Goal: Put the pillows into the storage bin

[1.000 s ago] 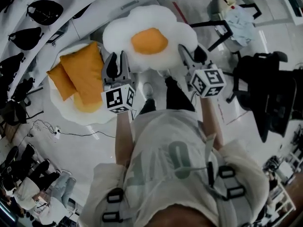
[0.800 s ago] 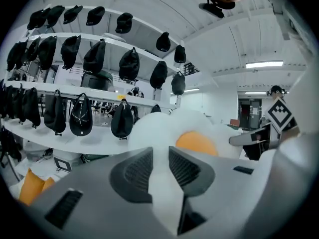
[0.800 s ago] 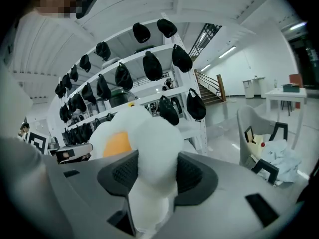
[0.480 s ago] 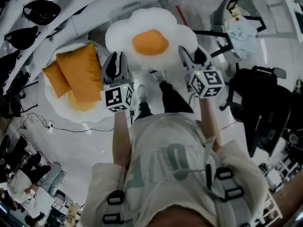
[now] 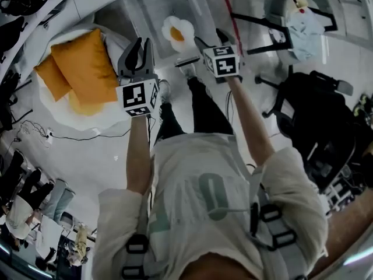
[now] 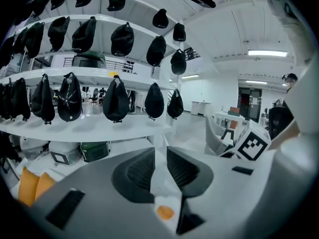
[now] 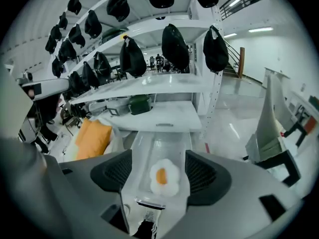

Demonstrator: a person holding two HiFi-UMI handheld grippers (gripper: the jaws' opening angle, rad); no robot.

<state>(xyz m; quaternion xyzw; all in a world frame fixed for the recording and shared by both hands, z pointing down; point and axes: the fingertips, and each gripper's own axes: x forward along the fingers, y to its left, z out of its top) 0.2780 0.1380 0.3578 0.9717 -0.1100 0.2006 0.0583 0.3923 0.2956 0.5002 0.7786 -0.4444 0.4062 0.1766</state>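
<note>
Pillows, count them: one egg pillow (image 5: 176,32) lies flat in the single clear bin (image 5: 148,10). Two orange pillows (image 5: 81,66) sit on a white cushion (image 5: 49,108) on the floor (image 5: 105,150), left of the bin. Left arm (image 5: 137,150) and right arm (image 5: 247,127) both reach out ahead of the body. The right tool (image 5: 207,39) tips steeply down over the bin. Its jaws have just sprung wide and grip nothing, with the egg pillow well below them. The left tool (image 5: 143,43) hangs between the bin and the orange pillows, jaws just narrowed to a slim gap, nothing pinched.
</note>
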